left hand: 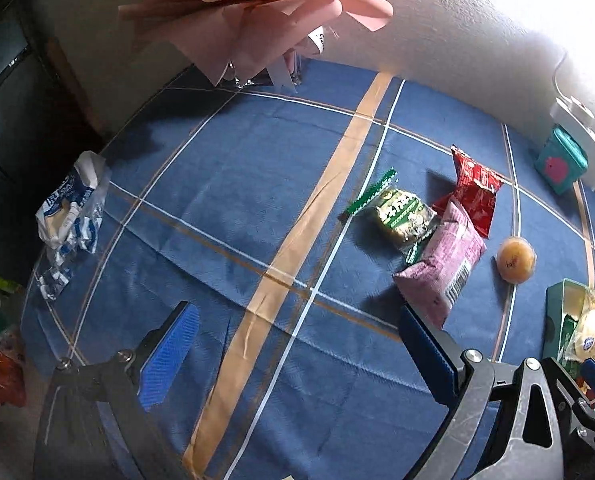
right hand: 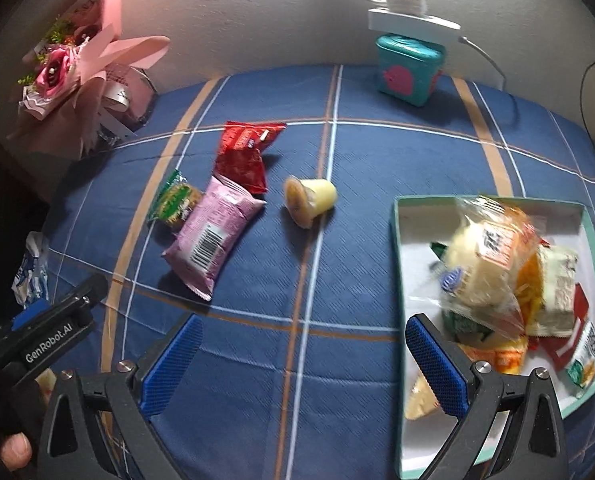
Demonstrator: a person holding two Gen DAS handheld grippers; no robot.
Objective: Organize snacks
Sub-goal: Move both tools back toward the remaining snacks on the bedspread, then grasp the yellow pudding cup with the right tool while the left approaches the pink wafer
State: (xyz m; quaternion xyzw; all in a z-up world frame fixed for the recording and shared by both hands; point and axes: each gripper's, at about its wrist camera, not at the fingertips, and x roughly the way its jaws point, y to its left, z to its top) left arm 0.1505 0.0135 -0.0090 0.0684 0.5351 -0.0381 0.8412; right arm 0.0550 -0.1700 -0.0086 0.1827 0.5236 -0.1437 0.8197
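I judge us over halfway: the box [right hand: 497, 206] holds most snacks, 4 remain on the table [right hand: 337, 360]. Both hand-held grippers, left [left hand: 297, 356] and right [right hand: 303, 360], gape wide, empty.

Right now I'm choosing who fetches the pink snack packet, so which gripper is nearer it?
Left. The left gripper hovers just short of the pink packet, its right finger nearly at the packet's end. The right gripper sits farther back, beside the box.
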